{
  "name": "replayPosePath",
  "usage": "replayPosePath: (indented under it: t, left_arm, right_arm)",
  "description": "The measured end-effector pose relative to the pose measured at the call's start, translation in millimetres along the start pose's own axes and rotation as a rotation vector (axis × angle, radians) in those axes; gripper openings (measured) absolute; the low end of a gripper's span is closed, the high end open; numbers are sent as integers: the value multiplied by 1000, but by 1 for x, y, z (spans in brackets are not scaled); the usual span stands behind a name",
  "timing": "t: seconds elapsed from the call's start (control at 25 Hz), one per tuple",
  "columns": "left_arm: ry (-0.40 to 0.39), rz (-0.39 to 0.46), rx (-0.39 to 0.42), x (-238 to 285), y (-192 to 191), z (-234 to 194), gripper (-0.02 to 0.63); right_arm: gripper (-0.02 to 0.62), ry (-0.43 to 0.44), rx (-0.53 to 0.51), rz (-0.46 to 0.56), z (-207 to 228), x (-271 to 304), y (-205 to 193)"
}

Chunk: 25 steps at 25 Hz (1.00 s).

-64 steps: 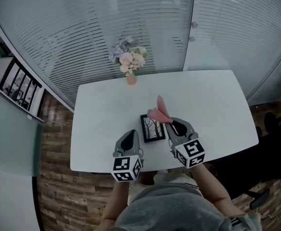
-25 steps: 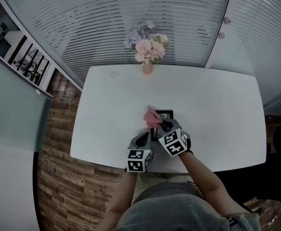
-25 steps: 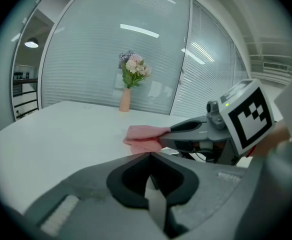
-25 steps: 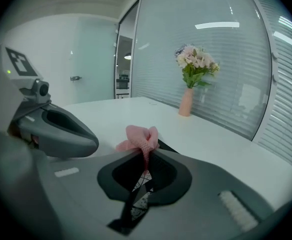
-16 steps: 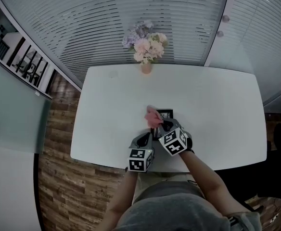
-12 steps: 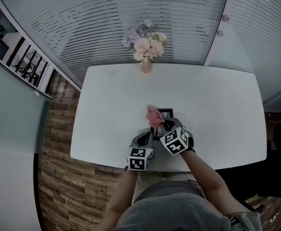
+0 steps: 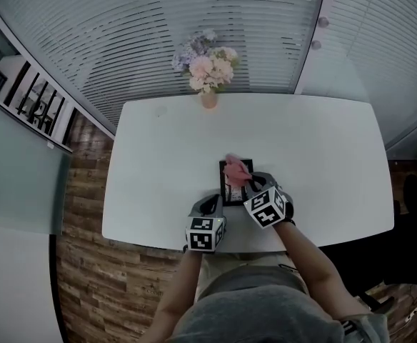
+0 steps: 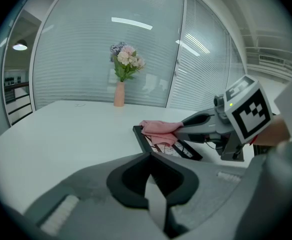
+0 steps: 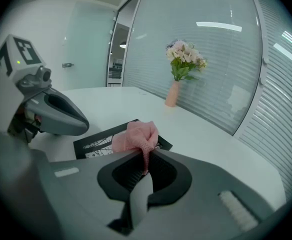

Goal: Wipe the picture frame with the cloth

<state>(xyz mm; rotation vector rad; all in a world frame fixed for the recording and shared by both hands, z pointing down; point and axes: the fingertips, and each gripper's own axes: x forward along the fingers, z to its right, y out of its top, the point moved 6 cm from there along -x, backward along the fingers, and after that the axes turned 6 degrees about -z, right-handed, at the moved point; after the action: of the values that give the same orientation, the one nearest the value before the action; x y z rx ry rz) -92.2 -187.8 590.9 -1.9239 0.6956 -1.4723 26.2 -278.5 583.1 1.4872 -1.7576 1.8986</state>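
A black picture frame [image 7: 225, 192] lies flat on the white table [image 7: 315, 156], near its front edge. A pink cloth [image 7: 234, 168] rests on the frame's far part, and my right gripper [image 7: 248, 184] is shut on it. In the right gripper view the cloth [image 9: 135, 136] bunches out of the jaws over the frame [image 9: 97, 142]. My left gripper [image 7: 213, 204] is shut on nothing, its tip close to the frame's near left corner; whether they touch is unclear. In the left gripper view I see the frame [image 8: 188, 152], the cloth [image 8: 158, 127] and the right gripper [image 8: 182, 129].
A small vase of pink and purple flowers [image 7: 206, 70] stands at the table's far edge. Behind it runs a glass wall with blinds [image 7: 158, 27]. The person's torso is against the table's front edge [image 7: 194, 245]. Wooden floor [image 7: 87, 284] lies to the left.
My right gripper has slid the cloth from the frame's left edge toward its middle and far side. The left gripper has stayed beside the frame's near left corner.
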Motion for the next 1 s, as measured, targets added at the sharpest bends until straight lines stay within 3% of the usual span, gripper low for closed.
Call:
replayPosePath:
  t: [0.56,1.0]
  left_arm:
    - [6,-25,21,2,0,1,0]
    - [-23,-57,40,-7,-6,6,0]
  right_arm:
    - [17,-51,66,8,18,-16,-14]
    - [17,-51,102,150,14,-56,10]
